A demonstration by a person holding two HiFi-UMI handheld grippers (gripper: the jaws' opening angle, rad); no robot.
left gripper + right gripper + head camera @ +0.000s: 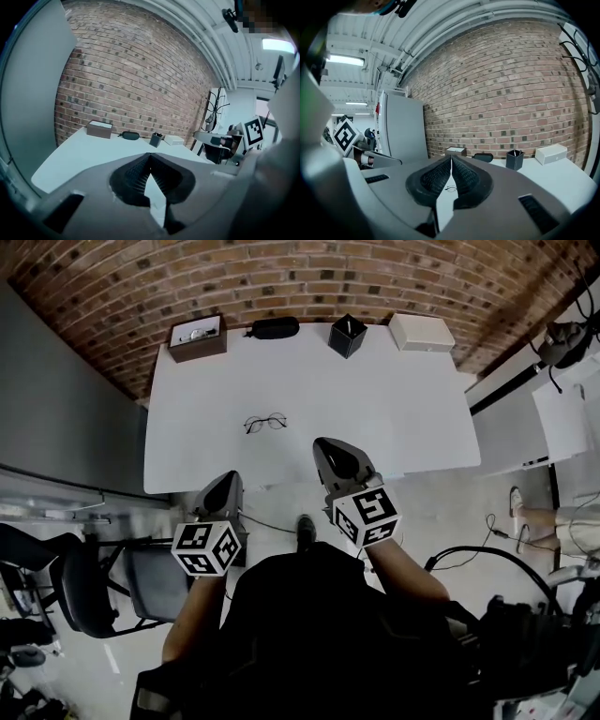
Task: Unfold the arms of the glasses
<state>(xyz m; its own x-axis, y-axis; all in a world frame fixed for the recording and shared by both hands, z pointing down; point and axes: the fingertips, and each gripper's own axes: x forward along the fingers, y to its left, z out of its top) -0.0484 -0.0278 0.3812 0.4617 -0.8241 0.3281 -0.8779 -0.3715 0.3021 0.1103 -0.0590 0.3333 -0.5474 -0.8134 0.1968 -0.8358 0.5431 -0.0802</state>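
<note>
White table point(375, 399), one pair of glasses point(265, 423), left tongs point(150, 155), right tongs point(451, 158), both pressed together

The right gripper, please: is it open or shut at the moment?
Shut and empty: the right gripper shows its pads meeting at the tips, nothing between them.

Counted: 1 table point(403, 418), 1 pair of glasses point(265, 423), 1 brown box point(197, 337), 1 black case point(275, 328), 1 black holder point(348, 335), 1 white box point(422, 332) — plus 2 grippers — left gripper point(228, 475), right gripper point(324, 442).
</note>
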